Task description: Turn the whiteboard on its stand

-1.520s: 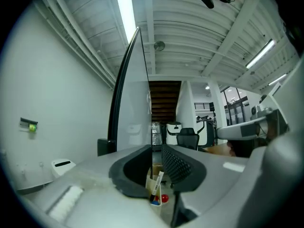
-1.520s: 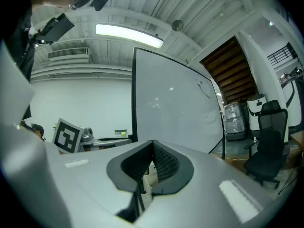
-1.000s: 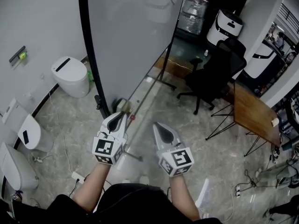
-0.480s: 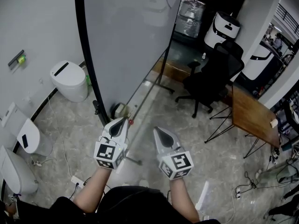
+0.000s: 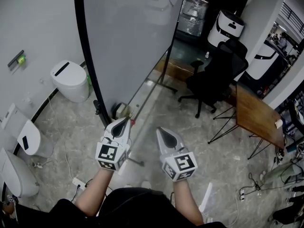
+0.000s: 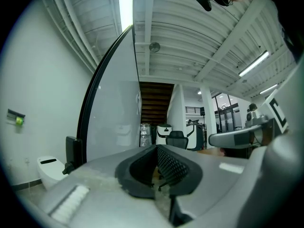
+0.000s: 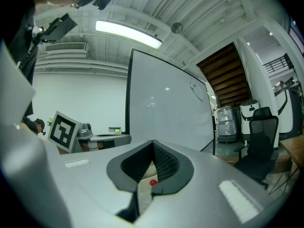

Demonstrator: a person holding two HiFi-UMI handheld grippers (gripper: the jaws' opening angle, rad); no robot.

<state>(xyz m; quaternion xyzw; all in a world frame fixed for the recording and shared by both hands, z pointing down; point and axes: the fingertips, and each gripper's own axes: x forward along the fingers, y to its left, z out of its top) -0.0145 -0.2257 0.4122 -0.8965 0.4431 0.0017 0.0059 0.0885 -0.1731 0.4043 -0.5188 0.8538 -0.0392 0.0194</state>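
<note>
Swinging from edge-on toward face-on, the whiteboard (image 5: pixel 133 42) is standing just ahead of the left gripper (image 5: pixel 124 120); the turn is apparently progressing. Left gripper and right gripper (image 5: pixel 160 130) are staying closed, holding nothing, clear of the board.

The grey marbled floor (image 5: pixel 71 127) carries the whiteboard stand's black foot (image 5: pixel 167 87), a black office chair (image 5: pixel 213 82), a wooden table (image 5: pixel 254 118) on thin legs, white units (image 5: pixel 70 81) by the wall, possibly toilets, and loose cables (image 5: pixel 248 190).
</note>
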